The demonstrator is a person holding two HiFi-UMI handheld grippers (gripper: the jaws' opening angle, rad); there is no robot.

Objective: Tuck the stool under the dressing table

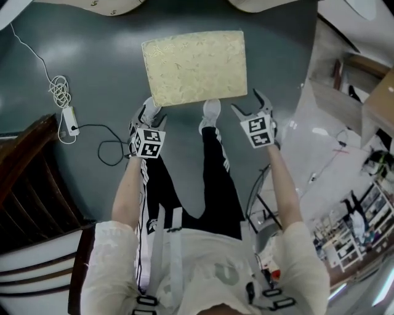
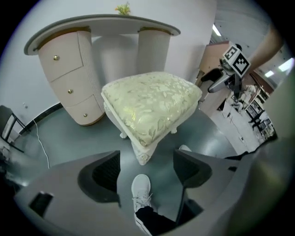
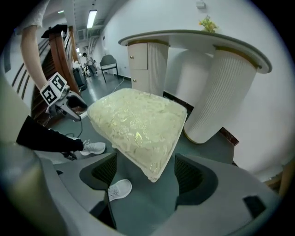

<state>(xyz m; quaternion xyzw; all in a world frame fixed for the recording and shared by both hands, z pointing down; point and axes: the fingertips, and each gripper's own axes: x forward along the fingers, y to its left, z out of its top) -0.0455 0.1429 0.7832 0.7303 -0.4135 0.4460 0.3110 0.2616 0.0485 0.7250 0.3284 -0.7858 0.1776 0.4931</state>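
Note:
The stool (image 1: 194, 66) has a cream patterned cushion and white carved legs, and stands on the grey floor in front of me. The dressing table's cream pedestals (image 1: 117, 6) show at the top edge; the stool stands clear of the gap between the pedestals. My left gripper (image 1: 151, 118) is open by the stool's near left corner. My right gripper (image 1: 249, 103) is open at the near right corner. In the left gripper view the stool (image 2: 150, 103) lies just beyond the open jaws, before the table (image 2: 69, 69). In the right gripper view a stool corner (image 3: 154, 173) points between the jaws.
A white power strip (image 1: 69, 120) with coiled cable lies on the floor at left. Dark wooden furniture (image 1: 31, 178) stands near left. Cardboard boxes (image 1: 345, 92) and clutter fill the right side. The person's white shoes (image 1: 211, 111) stand just behind the stool.

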